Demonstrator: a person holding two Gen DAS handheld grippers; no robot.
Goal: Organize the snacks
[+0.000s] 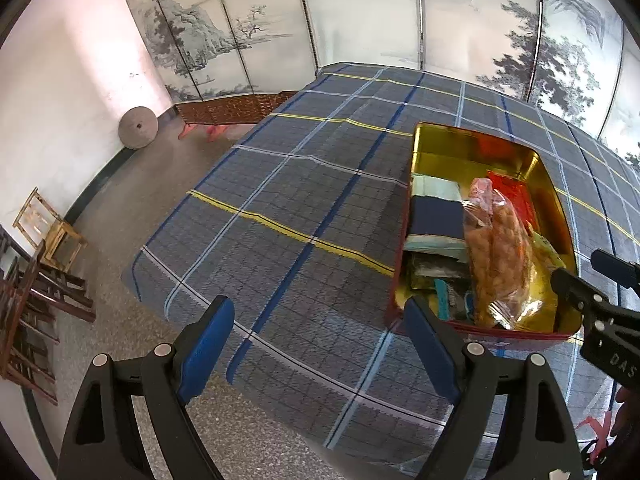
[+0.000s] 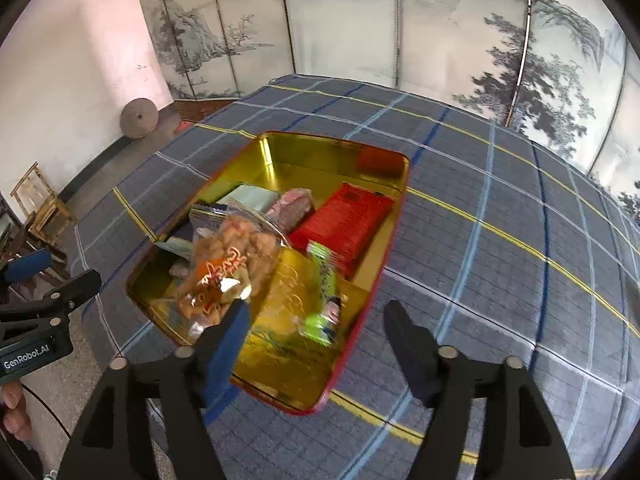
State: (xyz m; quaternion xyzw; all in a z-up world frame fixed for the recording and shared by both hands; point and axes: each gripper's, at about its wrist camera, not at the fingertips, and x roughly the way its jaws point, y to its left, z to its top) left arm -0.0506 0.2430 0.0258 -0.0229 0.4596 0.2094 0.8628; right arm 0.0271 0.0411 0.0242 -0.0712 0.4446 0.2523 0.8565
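A red tin with a gold inside stands on the checked tablecloth and holds several snacks. A clear bag of orange fried snacks lies on top. A red packet, a green wrapped snack and a gold packet lie beside it. A dark blue pack sits at the tin's left side. My left gripper is open and empty, left of the tin. My right gripper is open and empty above the tin's near end.
The table with the blue-grey checked cloth fills most of both views. A painted folding screen stands behind it. A round millstone leans on the wall, and wooden chairs stand at the left.
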